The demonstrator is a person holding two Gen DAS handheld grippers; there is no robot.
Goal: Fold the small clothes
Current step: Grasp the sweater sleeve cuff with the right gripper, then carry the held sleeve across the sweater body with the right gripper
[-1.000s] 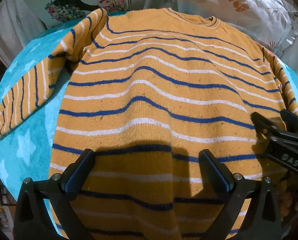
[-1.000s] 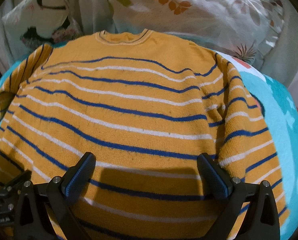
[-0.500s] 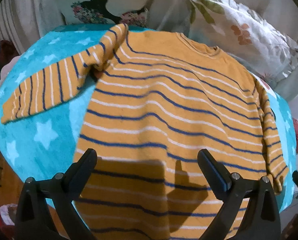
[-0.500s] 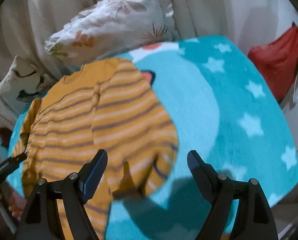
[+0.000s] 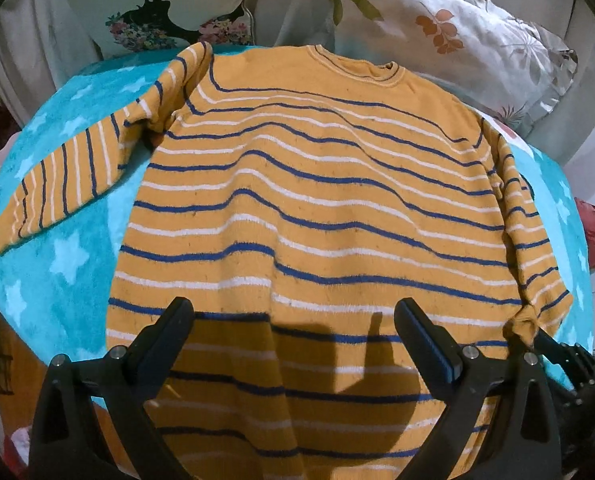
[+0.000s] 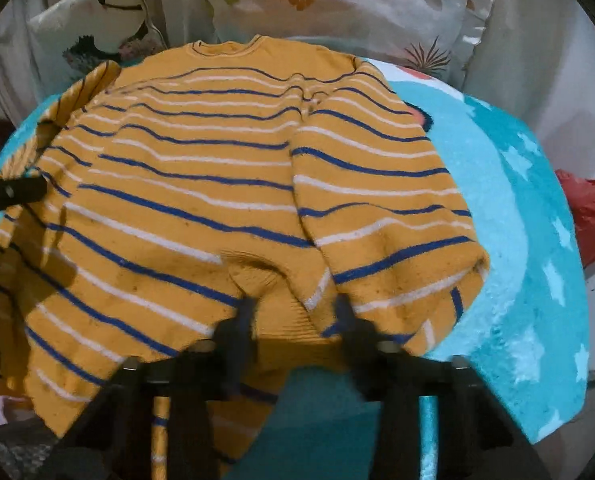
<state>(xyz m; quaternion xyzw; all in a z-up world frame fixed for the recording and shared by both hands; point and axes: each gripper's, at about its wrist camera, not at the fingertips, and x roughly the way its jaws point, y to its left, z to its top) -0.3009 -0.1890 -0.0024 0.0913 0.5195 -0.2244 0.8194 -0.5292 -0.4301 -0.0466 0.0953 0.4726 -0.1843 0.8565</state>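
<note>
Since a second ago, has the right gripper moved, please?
Yes: the right gripper went off the sweater's middle to its cuff, nearer the blue blanket, jaws closing on it.

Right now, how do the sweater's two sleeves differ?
The left sleeve lies spread flat on the blue blanket, away from the body; the right sleeve is folded along the sweater's side. Nothing holds the left sleeve; the right claw pinches the right sleeve's cuff. Both are orange with blue and white stripes.

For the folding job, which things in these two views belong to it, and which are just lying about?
Part of the job:
- orange knitted sweater with blue and white stripes
- right claw, closing on the sweater's sleeve cuff
- left claw, open above the hem

Lying about:
- turquoise fleece blanket with white stars (work surface)
- white floral pillows
- red bag
</note>
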